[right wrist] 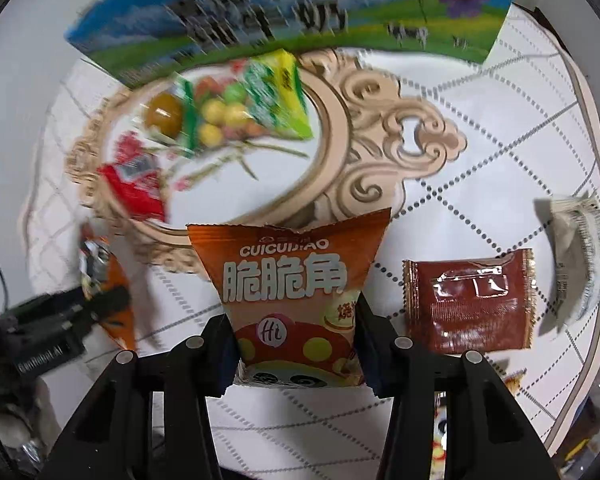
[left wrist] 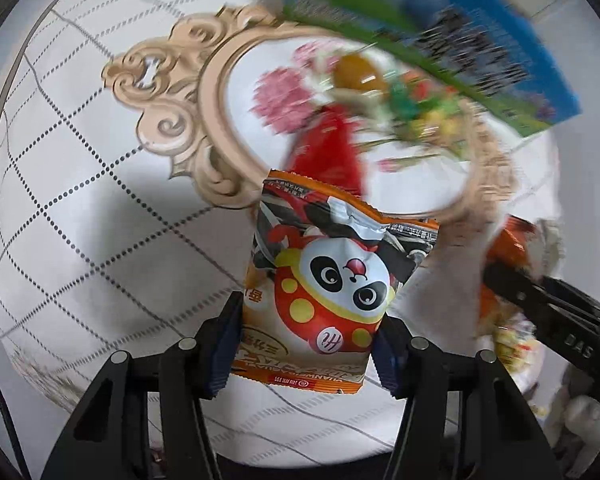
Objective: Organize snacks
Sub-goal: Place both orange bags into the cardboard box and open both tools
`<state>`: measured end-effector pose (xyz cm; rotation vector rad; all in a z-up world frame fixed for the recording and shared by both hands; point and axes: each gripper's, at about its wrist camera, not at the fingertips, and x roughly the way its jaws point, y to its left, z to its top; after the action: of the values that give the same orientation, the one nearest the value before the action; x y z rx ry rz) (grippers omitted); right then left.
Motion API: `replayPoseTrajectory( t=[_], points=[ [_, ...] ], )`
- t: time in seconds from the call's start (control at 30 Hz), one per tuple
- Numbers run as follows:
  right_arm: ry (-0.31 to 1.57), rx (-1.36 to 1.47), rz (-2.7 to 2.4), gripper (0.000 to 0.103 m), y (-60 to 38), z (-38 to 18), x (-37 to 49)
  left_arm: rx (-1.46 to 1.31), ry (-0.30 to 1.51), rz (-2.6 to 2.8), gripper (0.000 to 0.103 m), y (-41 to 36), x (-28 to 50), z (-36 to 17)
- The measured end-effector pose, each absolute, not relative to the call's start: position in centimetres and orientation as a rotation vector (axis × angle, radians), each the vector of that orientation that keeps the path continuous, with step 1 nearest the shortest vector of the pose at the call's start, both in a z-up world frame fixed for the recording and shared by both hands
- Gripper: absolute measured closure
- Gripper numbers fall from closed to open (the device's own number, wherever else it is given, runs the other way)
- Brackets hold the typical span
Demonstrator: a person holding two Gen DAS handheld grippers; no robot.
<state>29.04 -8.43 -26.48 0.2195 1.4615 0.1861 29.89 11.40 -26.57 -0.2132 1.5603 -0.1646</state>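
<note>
- The white tablecloth [right wrist: 480,184], quilted with dotted diamond lines and printed with a tan ornate oval frame [right wrist: 384,128], spreads under everything.
- A blue-and-green milk carton box [right wrist: 300,12], blurred, with cows and flowers printed on it, stands at the far edge of the oval.
- Inside the oval lie a green-yellow candy bag [right wrist: 276,92], a red packet [right wrist: 134,188] and an amber round sweet [right wrist: 164,111], close together.
- The right gripper [right wrist: 296,336] has its jaws closed against both sides of a brown crisp-horn snack bag [right wrist: 288,280], held upright above the cloth.
- The left gripper [left wrist: 304,344] likewise pinches an orange panda snack bag [left wrist: 324,292] between its pads, lifted over the cloth, near the oval's rim.
- A brown foil sachet [right wrist: 470,304] lies flat just right of the right gripper; a grey crumpled wrapper [right wrist: 576,256] lies beyond it.
</note>
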Motion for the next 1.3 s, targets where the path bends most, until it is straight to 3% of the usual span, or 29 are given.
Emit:
replayPoseTrajectory(
  t=[0.3,0.47,0.67,1.1,1.13,1.17,1.2,1.23,1.27,1.3],
  points=[
    [1.22,0.301,0.257,0.052,-9.8,-13.5,32.2,-0.306,1.363,-0.292,0.048,7.5,37.5,-14.1],
    [1.126,0.274,0.213,0.052,-11.4,-9.2,37.1,-0.291,1.303,-0.326,0.048,5.8,43.3,-10.3],
    [1.138,0.241,0.129,0.052,-13.9,-8.5,44.3,-0.27,1.372,-0.323,0.048,2.2,51.4,-11.9],
    [1.304,0.225,0.05,0.051,-16.4,-16.7,52.0,-0.282,1.597,-0.283,0.047,-2.4,59.7,-20.8],
    [1.317,0.228,0.048,0.049,-16.5,-17.2,52.1,-0.281,1.604,-0.28,0.046,-2.6,59.8,-21.2],
    [1.342,0.23,0.044,0.045,-16.6,-17.9,52.4,-0.27,1.603,-0.272,0.039,-2.7,59.9,-21.5],
    [1.354,0.229,0.043,0.031,-16.6,-18.3,52.4,-0.251,1.597,-0.269,0.032,-2.7,60.0,-21.7],
    [1.364,0.225,0.04,0.015,-16.5,-18.6,52.4,-0.237,1.592,-0.27,0.017,-2.8,60.1,-21.7],
    [1.377,0.216,0.035,0.011,-16.4,-19.0,52.5,-0.221,1.587,-0.264,0.011,-3.0,60.2,-21.6],
    [1.381,0.211,0.034,0.01,-16.4,-19.3,52.4,-0.201,1.574,-0.248,0.011,-3.0,59.9,-21.6]
  ],
)
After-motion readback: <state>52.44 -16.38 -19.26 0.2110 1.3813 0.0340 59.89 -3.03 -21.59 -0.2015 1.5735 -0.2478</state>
